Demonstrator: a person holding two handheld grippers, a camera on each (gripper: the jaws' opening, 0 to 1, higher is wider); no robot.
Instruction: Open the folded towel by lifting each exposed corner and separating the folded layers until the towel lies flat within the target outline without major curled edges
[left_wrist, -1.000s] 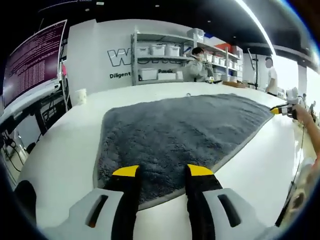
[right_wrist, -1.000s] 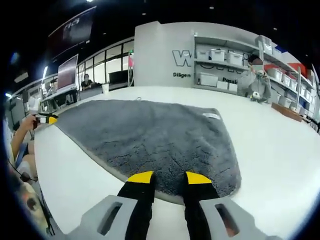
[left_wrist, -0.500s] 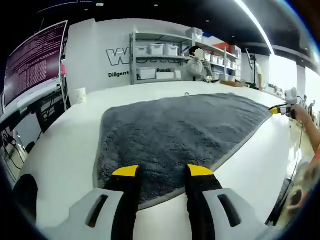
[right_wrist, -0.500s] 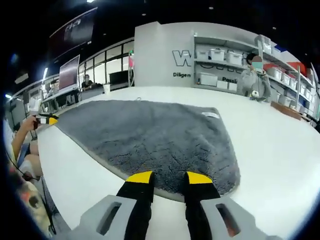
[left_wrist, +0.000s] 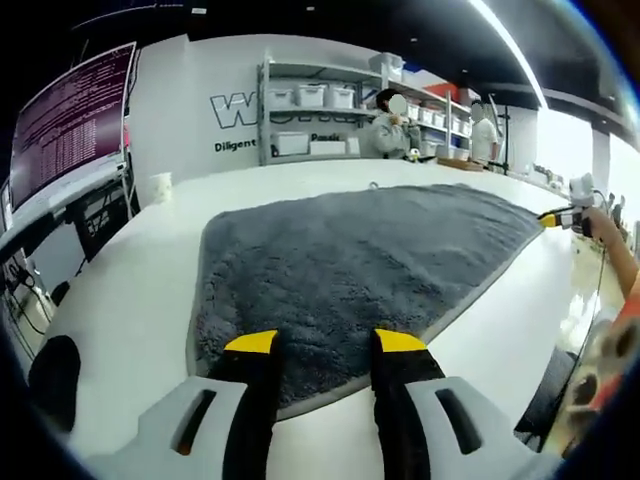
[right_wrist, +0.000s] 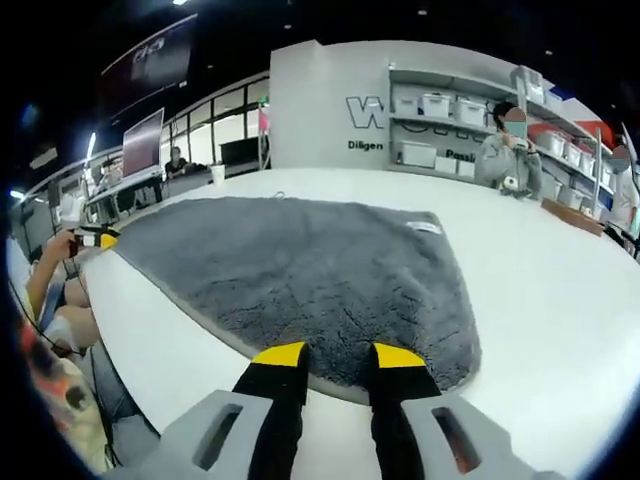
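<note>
Grey plush towel (left_wrist: 360, 265), deep pile, thin paler hem along edges. Spread open in a single layer, flat on white worktop (left_wrist: 130, 300). Rounded near corner in left gripper view lies down, no curl. In right gripper view, same towel (right_wrist: 300, 270): near corner rounded and flat, small white label at far right edge. Surface shows faint creases, no folded layers visible.

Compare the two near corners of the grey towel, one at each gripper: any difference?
The towel corner at the left gripper is broadly rounded, with a pale edge band curving round it; the corner at the right gripper tapers to a narrower lobe. A small white label lies on the right gripper's side, none near the left. Both corners lie flat on the white table, uncurled, jaws open over them.
</note>
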